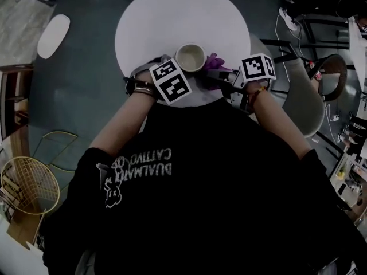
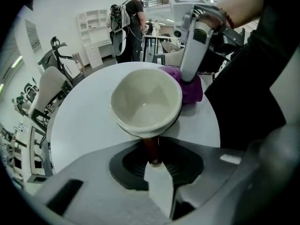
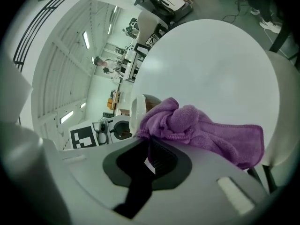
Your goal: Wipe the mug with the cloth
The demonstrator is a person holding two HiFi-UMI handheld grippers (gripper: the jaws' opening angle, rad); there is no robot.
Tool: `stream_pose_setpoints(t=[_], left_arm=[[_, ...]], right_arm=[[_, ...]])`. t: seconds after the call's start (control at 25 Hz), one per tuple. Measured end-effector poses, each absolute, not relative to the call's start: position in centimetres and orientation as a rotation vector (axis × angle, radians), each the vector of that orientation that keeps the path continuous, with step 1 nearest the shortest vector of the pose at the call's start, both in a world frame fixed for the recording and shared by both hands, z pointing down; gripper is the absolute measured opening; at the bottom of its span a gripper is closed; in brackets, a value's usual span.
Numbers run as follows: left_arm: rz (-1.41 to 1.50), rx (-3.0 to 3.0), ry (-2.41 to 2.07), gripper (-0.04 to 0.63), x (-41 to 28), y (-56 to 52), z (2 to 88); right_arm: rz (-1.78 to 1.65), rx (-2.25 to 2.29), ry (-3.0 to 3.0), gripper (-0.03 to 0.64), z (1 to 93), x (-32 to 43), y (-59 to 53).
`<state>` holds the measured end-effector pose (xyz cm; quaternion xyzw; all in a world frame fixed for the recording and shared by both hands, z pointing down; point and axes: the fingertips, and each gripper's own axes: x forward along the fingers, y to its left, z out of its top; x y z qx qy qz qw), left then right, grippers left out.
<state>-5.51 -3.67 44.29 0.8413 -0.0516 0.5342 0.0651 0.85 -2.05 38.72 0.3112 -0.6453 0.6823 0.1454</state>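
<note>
The mug (image 1: 191, 57), cream inside, stands with its mouth up near the 6 o'clock edge of the round white desk (image 1: 172, 16); no view settles whether its base rests on the top or hangs just above it. The purple cloth (image 1: 215, 59) is bunched against its wall at 3 o'clock. The head view gives this layout from above but hides both sets of jaws under the marker cubes. The left gripper view looks down into the empty bowl of the mug (image 2: 146, 102) and shows its brown handle (image 2: 151, 146) running back from the rim. There the left gripper (image 2: 153, 159) is clamped on that handle, jaws only narrowly apart with the handle filling the gap. The same view shows the other gripper coming down at 1 o'clock onto the cloth (image 2: 191, 89). The right gripper view shows the cloth (image 3: 197, 130) spilling out toward 3 o'clock from the right gripper (image 3: 151, 153), whose jaws are pinched together on its folds, and a sliver of the mug's rim (image 3: 137, 114) touching the cloth at 9 o'clock. Both forearms reach up from the bottom of the head view and converge on the mug, the left hand (image 1: 140, 87) at its 7 o'clock, the right hand (image 1: 252, 93) at its 4 o'clock. A pale chair (image 1: 301, 96) stands off the desk's 4 o'clock side.
</note>
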Motion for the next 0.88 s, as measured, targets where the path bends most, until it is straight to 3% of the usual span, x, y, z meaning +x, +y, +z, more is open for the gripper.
stream_pose_setpoints(t=[0.88], left_arm=[[1.788,2.556,-0.010,0.064,-4.8,-2.0,45.4]], right_arm=[[1.840,1.025,-1.917,0.028,38.9,2.4,-8.6]])
